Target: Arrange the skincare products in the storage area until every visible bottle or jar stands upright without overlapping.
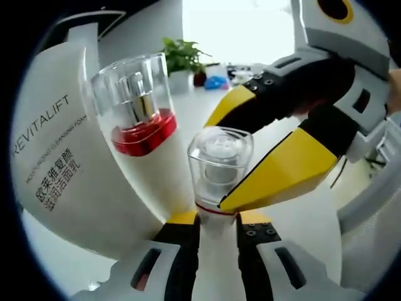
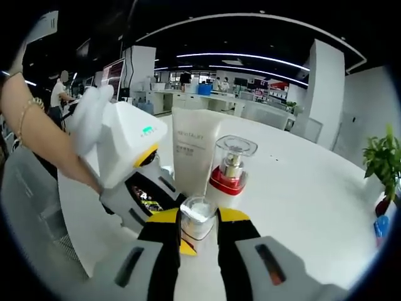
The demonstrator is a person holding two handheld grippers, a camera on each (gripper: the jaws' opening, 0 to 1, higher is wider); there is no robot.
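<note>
Both tongs on one small clear-capped bottle [image 1: 219, 164].
Left gripper [image 1: 218, 233] pinches its white body; right gripper [image 2: 198, 226] pinches its cap. Behind on the white table [image 2: 301, 188]: red-collared pump bottle [image 2: 229, 168], right of the Revitalift tube [image 2: 193, 153].

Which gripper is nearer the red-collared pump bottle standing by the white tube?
Hard to call. Both the left gripper and right gripper are closed on the small clear-capped bottle, which stands just beside the red-collared pump bottle and white tube.
</note>
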